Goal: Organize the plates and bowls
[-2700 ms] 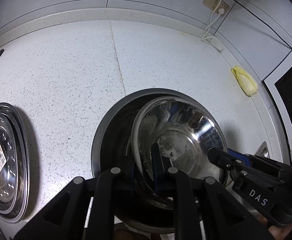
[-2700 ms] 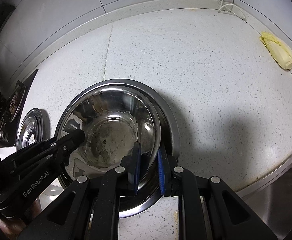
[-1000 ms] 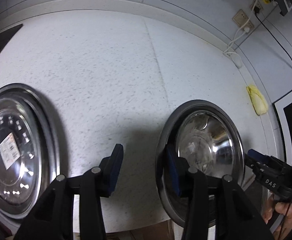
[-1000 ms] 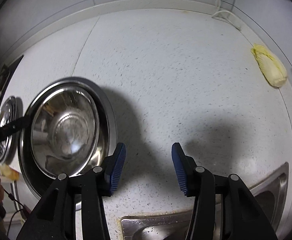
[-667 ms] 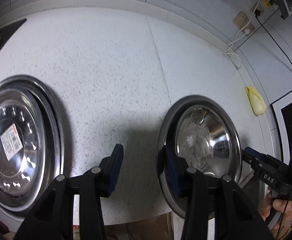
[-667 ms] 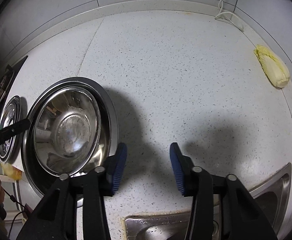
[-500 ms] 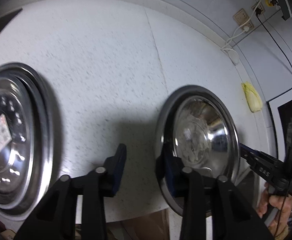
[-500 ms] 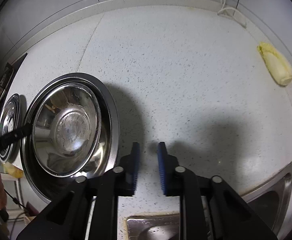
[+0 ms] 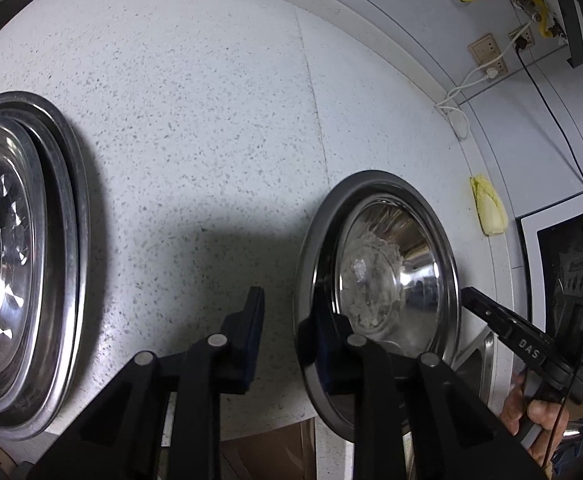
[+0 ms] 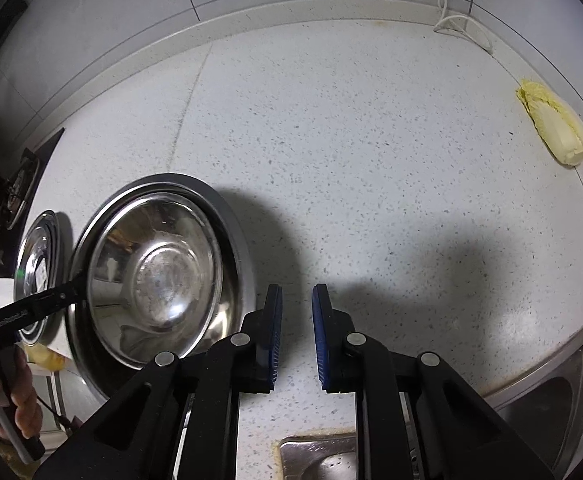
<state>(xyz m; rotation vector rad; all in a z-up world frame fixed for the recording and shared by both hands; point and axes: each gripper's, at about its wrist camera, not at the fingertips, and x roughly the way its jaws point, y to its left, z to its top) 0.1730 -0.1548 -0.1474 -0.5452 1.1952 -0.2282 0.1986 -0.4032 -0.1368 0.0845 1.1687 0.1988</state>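
A small steel bowl (image 9: 387, 276) sits nested inside a larger steel bowl (image 9: 311, 248) on the speckled white counter; both show in the right wrist view, small bowl (image 10: 163, 272), large bowl (image 10: 235, 236). A stack of steel plates (image 9: 15, 248) with a barcode sticker lies at the left, also seen in the right wrist view (image 10: 37, 248). My left gripper (image 9: 287, 332) is open and empty, its right finger over the large bowl's near rim. My right gripper (image 10: 296, 332) is narrowly open and empty, over bare counter right of the bowls.
A yellow-white cabbage piece (image 10: 555, 128) lies by the back right wall. A white cable (image 10: 459, 16) trails from wall sockets (image 9: 487, 52). A steel sink (image 10: 543, 396) is at the counter's front right. A white appliance (image 9: 563, 248) stands at the right.
Both grippers let go of the small bowl, now nested in the large one, and pulled back. The right jaws narrowed, then widened slightly. The left view shifted toward the plates.
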